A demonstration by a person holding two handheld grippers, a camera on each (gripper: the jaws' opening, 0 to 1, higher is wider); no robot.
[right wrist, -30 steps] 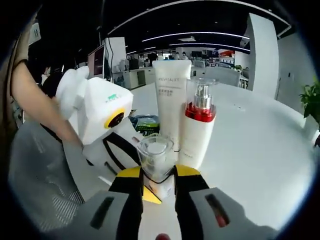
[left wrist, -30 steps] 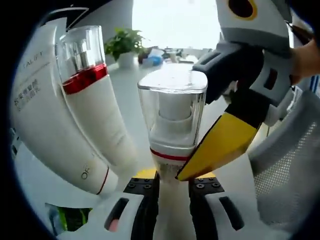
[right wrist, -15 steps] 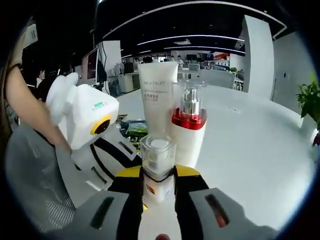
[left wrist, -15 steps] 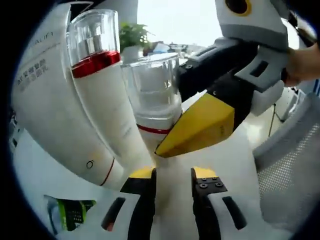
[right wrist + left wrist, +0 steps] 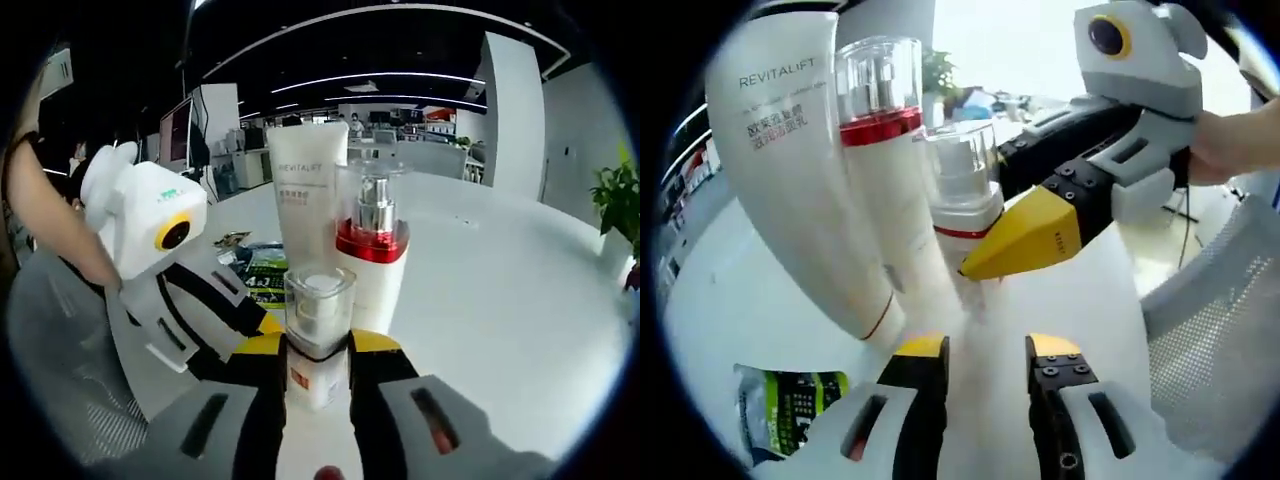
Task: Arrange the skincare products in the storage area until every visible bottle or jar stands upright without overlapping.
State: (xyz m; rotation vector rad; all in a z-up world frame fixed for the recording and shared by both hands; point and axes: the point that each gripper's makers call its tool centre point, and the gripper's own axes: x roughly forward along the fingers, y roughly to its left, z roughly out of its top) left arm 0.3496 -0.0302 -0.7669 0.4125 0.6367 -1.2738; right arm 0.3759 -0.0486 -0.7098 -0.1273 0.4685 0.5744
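White tabletop (image 5: pixel 520 280) runs wide and mostly bare under office strip lights, a potted plant (image 5: pixel 938 72) standing far off toward the window. Nearest in the right gripper view, the right gripper (image 5: pixel 318 350) has its yellow-tipped jaws closed on the small clear-capped bottle (image 5: pixel 318 325), gripping its white body low, beneath the red band, with the bottle upright. In the left gripper view the left gripper (image 5: pixel 985 352) stands just short of that bottle with its jaws apart and nothing visibly between them. Just behind the small bottle is the taller pump bottle (image 5: pixel 371 255) with a red collar, and behind that the white tube (image 5: pixel 306 205) standing on its cap; the three sit very close, and I cannot tell whether they touch. A green sachet (image 5: pixel 259 270) lies flat to the left of them. To finish this placement well, I would settle the small bottle squarely on its base beside its neighbour rather than leaning on it, then part the jaws slowly and draw straight back, since a sideways pull could tip the tall pump bottle or the tube. The left gripper is well placed to steady it if needed.
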